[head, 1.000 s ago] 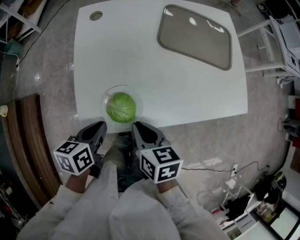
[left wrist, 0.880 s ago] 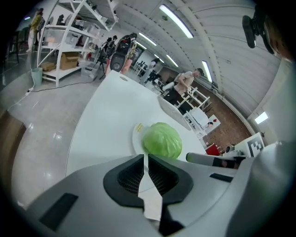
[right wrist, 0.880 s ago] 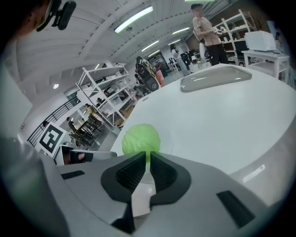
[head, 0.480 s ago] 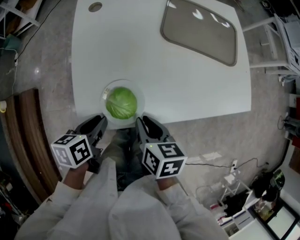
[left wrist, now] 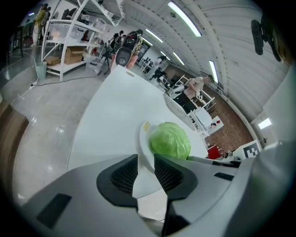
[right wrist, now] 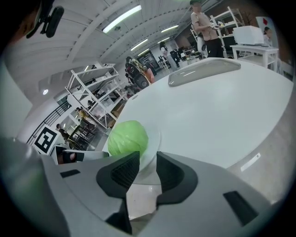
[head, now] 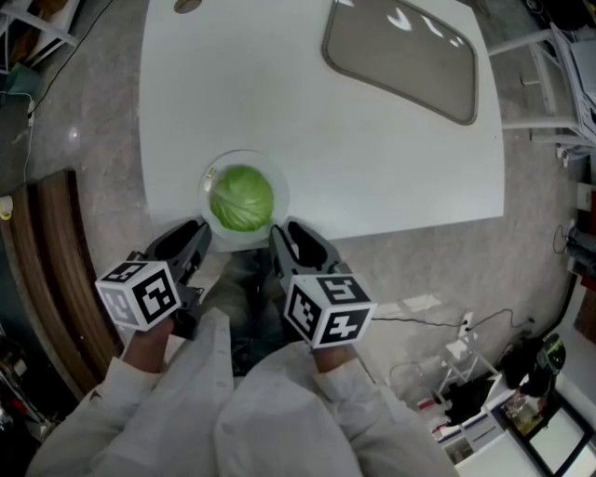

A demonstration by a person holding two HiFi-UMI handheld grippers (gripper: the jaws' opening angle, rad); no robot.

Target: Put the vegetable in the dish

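A round green cabbage (head: pixel 242 197) sits in a shallow clear dish (head: pixel 280 186) at the front edge of the white table (head: pixel 326 130). My left gripper (head: pixel 201 233) meets the dish's near-left rim and my right gripper (head: pixel 281 233) meets its near-right rim. In the left gripper view the dish (left wrist: pixel 144 132) runs into the narrow slit between the jaws of the left gripper (left wrist: pixel 146 171), with the cabbage (left wrist: pixel 170 140) just beyond. The right gripper view shows the same thing: the dish (right wrist: pixel 156 139) enters the right gripper (right wrist: pixel 148 169), beside the cabbage (right wrist: pixel 128 137).
A large grey tray (head: pixel 400 61) lies at the table's far right, seen as the tray (right wrist: pixel 203 69) in the right gripper view. A small round hole (head: pixel 186 5) marks the far left corner. Grey floor surrounds the table, with shelving and cables to the sides.
Both grippers have edged forward from just short of the dish onto its near rim. The dish and the cabbage have stayed in place on the table.
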